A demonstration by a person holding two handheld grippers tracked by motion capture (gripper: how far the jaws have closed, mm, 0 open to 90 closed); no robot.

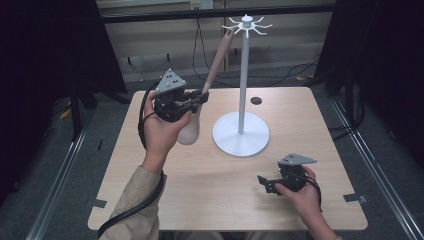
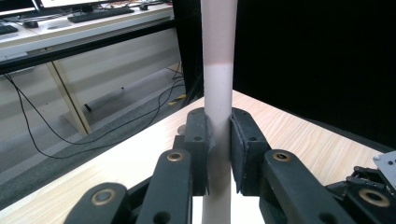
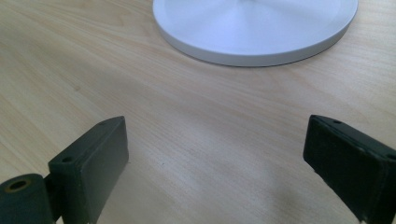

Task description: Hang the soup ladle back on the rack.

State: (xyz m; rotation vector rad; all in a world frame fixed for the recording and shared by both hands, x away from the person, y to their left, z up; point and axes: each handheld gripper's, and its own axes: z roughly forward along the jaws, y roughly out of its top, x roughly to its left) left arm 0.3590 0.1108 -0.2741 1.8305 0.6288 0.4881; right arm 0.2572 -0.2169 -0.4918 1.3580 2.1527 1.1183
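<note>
The left tongs (image 1: 202,96) clamp the handle of a pale spatula (image 1: 216,62), held tilted above the tabletop (image 1: 200,175) with its tip near the white rack's (image 1: 243,80) top hooks, while the right tongs (image 1: 262,182) rest wide apart near the rack's round base.

Pale long-handled spatula (image 1: 212,75), tilted, aloft

- Your left gripper (image 1: 202,96) has the spatula (image 1: 216,62) up over the bench (image 1: 200,170), left of the stand (image 1: 241,134).
- Your right gripper (image 1: 263,183) sits low on the bench, in front of the stand's base.
</note>
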